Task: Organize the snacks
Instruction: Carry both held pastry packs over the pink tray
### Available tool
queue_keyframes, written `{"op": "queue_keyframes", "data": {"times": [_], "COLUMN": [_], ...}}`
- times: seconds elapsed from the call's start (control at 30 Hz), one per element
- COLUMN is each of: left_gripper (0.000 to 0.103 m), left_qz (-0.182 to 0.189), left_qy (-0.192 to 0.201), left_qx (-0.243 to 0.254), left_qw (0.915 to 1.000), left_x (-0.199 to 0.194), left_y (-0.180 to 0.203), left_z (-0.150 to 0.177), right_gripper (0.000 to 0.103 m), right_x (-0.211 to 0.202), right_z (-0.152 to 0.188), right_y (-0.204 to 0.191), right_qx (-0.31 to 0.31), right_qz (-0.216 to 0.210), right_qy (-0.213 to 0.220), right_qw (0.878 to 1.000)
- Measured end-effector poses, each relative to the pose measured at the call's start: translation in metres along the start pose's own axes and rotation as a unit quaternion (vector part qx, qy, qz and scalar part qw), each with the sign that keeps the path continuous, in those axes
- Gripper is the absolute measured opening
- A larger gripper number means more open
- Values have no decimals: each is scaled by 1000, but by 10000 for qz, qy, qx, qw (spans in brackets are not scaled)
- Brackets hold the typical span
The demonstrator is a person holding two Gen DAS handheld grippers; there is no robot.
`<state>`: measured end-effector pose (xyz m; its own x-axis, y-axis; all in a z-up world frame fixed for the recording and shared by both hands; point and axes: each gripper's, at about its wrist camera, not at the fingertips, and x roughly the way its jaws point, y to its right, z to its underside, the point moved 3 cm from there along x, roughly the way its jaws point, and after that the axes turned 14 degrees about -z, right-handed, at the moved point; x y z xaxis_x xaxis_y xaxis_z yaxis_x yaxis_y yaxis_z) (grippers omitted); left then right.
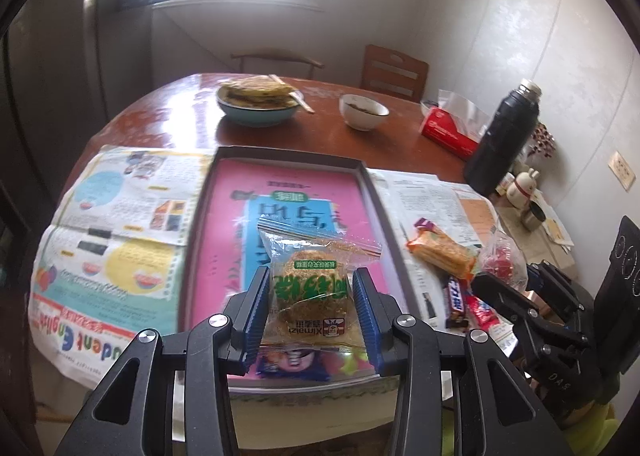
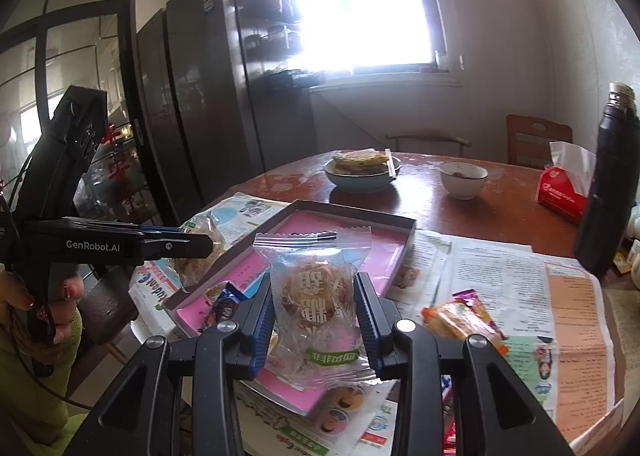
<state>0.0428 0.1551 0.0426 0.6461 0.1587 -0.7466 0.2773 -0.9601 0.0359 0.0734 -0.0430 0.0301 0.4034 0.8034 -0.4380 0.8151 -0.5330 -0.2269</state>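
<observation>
Glossy clear plastic wraps each cake [image 1: 310, 290] [image 2: 316, 304]. The table [image 1: 384, 140] is polished reddish wood; matt printed newspaper [image 1: 116, 232] covers it.

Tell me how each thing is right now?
Left gripper: shut on a green-label cake packet, sealed.
Right gripper: shut on a clear pastry packet, sealed.
Tray: open, nearly empty.
Blue bowl: full of flatbreads.
White bowl: nearly empty.
Flask: upright, capped.
Tissue pack: open.
</observation>
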Motion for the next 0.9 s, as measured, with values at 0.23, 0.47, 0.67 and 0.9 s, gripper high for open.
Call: {"op": "queue_keyframes", "data": {"times": [0.23, 0.47, 0.67, 0.9], "left_gripper": [43, 43, 43, 43], "left_qz": [-226, -360, -412, -421], "left_qy": [-69, -258, -391, -529], "left_qx": [-286, -408, -403, -376], "left_qw": [9993, 9982, 9976, 9970], "left_x": [2, 13, 21, 33], "left_y": [-30, -48, -52, -53], "left_z": [6, 17, 26, 32], "right_gripper": [39, 39, 39, 39], "right_x": [19, 35, 47, 60], "right_z": [-2, -1, -1, 4], "right_y": [-10, -14, -16, -15], "right_qx": [-78, -87, -76, -20], "right_qz": [-193, -333, -420, -445], "right_qy": [-156, -291, -419, -561], "right_qw": [9997, 9990, 9982, 9974]}}
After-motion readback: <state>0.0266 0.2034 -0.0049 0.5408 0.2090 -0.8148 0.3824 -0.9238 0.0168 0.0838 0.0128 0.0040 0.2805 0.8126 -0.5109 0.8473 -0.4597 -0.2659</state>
